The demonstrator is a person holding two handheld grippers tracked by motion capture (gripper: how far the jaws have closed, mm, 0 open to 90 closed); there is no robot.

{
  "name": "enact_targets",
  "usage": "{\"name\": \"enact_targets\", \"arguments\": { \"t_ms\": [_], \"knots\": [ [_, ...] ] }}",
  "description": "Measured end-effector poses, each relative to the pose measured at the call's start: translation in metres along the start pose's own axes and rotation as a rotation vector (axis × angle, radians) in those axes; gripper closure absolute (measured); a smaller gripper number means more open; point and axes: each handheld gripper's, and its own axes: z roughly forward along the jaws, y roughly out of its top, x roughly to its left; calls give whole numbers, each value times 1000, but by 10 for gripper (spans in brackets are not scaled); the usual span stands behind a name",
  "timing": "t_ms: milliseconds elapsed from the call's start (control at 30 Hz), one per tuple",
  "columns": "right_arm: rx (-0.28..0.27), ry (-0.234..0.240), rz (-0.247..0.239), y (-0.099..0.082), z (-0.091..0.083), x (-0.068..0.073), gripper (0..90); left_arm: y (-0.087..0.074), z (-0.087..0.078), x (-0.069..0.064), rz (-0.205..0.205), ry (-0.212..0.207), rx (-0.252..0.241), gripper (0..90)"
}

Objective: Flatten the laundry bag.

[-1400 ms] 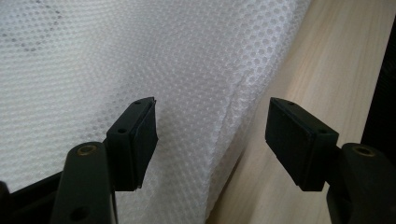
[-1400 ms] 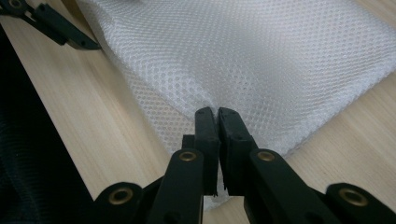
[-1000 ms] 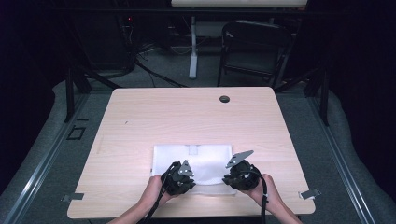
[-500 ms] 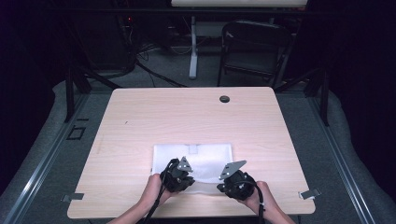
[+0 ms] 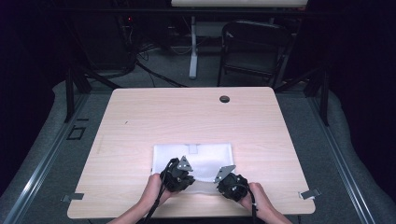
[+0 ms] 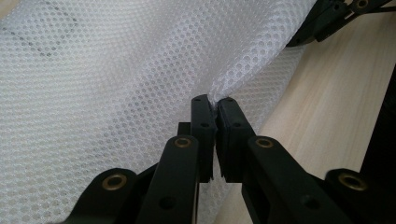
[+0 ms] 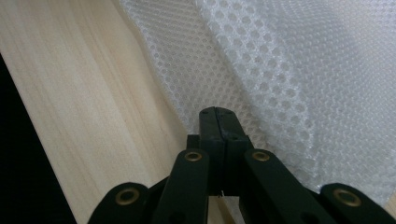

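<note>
Mesh cloth (image 5: 205,158), white and finely perforated, lies pinched at its near edge by left hand-held gripper (image 6: 214,103) and right hand-held gripper (image 7: 219,113).

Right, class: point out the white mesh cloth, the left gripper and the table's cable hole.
white mesh cloth (image 5: 205,156), high view, its flat middle.
left gripper (image 6: 215,103), left gripper view, between its closed fingertips pinching the cloth.
cable hole (image 5: 224,99), high view, its dark centre.

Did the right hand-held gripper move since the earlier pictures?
Yes. In the high view the right hand-held gripper has slid toward the table's near edge, onto the white mesh cloth's near hem, jaws just closed.
</note>
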Motion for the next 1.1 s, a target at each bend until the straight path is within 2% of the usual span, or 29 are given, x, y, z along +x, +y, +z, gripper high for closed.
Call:
{"name": "enact_targets", "arguments": {
  "t_ms": [200,567,1100],
  "knots": [
    [8,-2,-16,0,0,0,900,6,-8,4,-26,13,-28,868],
    [18,18,-14,-1,-2,-2,900,22,-30,19,-71,72,-82,870],
    [33,43,-8,-2,-3,-5,900,58,-50,39,-58,120,-104,871]
  ]
}}
